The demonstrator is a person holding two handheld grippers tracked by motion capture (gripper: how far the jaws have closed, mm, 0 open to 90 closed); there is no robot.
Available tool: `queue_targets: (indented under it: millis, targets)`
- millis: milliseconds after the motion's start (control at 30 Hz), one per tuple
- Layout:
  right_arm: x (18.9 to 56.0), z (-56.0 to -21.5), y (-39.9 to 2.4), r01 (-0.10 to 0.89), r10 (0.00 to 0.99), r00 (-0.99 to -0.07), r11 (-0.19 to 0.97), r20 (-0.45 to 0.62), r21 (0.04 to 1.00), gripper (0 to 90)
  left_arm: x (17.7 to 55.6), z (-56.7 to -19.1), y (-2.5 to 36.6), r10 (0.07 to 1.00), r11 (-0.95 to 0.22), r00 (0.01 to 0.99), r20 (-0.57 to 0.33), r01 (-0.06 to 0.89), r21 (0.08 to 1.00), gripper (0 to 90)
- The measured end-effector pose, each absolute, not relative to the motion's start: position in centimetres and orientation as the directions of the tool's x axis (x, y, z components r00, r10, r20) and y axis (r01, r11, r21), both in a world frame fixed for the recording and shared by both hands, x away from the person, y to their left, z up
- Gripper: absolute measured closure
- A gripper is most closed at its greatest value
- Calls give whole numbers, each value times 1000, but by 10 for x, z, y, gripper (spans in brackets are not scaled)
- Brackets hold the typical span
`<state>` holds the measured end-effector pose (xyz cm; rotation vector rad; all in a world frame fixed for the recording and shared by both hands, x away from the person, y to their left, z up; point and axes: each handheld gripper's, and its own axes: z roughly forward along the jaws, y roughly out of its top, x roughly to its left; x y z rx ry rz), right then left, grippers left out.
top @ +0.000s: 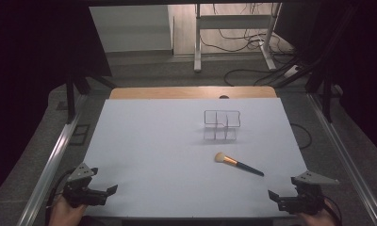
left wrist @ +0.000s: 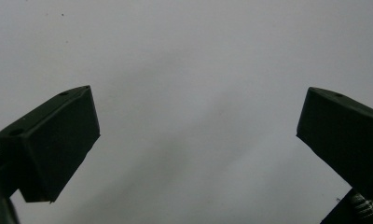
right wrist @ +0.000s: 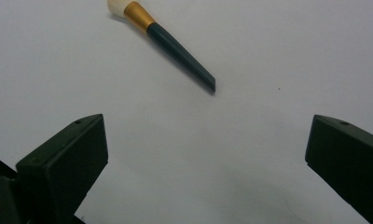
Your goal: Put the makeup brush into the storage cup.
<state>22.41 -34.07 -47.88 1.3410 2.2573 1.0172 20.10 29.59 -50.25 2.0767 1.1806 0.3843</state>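
A makeup brush (top: 237, 164) with pale bristles, a gold ferrule and a dark teal handle lies flat on the white table top (top: 153, 155), right of centre. Behind it stands a clear compartment organiser (top: 221, 125). My left gripper (top: 103, 181) rests open at the front left corner, its jaws wide apart over bare white surface (left wrist: 194, 116). At the front right corner my right gripper (top: 282, 187) is open too. In the right gripper view the brush (right wrist: 168, 42) lies ahead of its spread jaws, handle end nearer, with nothing between the jaws.
Metal rails (top: 50, 160) run along both sides of the table. A wooden strip (top: 191, 92) shows at the far edge. Beyond it, a desk frame (top: 233, 33) and loose cables (top: 252, 70) sit on the floor.
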Motion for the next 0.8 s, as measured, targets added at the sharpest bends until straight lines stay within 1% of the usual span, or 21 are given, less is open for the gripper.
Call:
queue_targets:
  millis: [100, 433, 533, 667, 800]
  targets:
    - [225, -478, -342, 631, 858, -503, 286, 100, 721, 0, 200, -502, 296, 837, -327, 539, -93, 629, 705, 0]
    - [225, -478, -340, 624, 862, -501, 300, 76, 721, 0, 196, -501, 291, 833, -330, 545, -95, 627, 706, 0]
    - [225, -478, -340, 624, 860, -504, 304, 73, 720, 0, 197, -501, 292, 833, -307, 540, -120, 633, 711, 0]
    - [226, -477, -339, 619, 860, -507, 315, 59, 720, 0, 197, -500, 293, 822, -292, 553, -137, 616, 732, 0]
    - [226, -477, -339, 619, 859, -510, 324, 53, 715, 0, 198, -500, 292, 821, -297, 555, -133, 614, 731, 0]
